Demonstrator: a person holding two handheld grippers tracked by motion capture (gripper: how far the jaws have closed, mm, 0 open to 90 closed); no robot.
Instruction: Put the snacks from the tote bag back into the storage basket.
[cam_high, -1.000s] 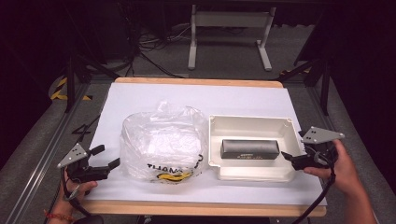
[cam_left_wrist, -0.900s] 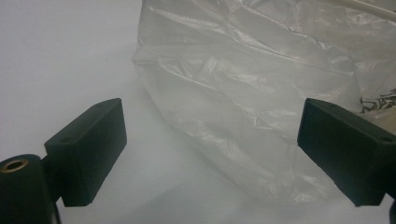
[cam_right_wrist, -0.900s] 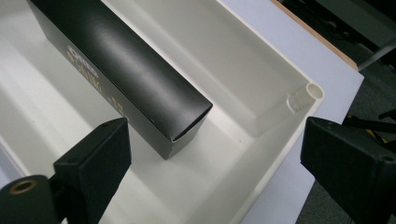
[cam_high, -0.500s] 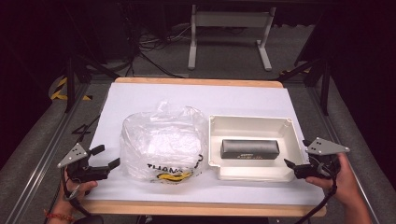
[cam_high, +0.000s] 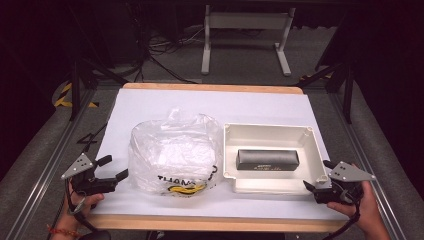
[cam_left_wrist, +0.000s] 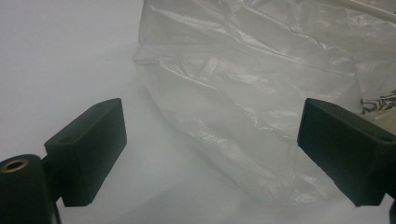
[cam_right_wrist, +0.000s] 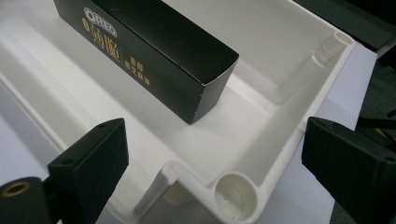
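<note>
A crumpled clear plastic bag (cam_high: 172, 155) with black and yellow print lies on the white table, left of centre. My left gripper (cam_high: 113, 168) sits open just left of the bag, its jaws wide and empty, and the bag (cam_left_wrist: 252, 107) lies ahead between them. A cream plastic tray (cam_high: 310, 137) stands right of the bag and holds a black Oreo box (cam_high: 267, 159) lying flat. My right gripper (cam_high: 318, 174) is open at the tray's near right corner, apart from the box (cam_right_wrist: 154, 51), with the tray's corner post (cam_right_wrist: 236, 198) between its jaws.
The white sheet (cam_high: 210, 107) covers a wooden table top with free room behind the bag and tray. A grey metal stand (cam_high: 245, 30) rises beyond the far edge. Dark rails and cables (cam_high: 80, 80) run along the table's left side.
My right gripper has moved down and toward the table's near edge, from beside the tray's right wall to its near right corner. The left gripper has stayed still.
</note>
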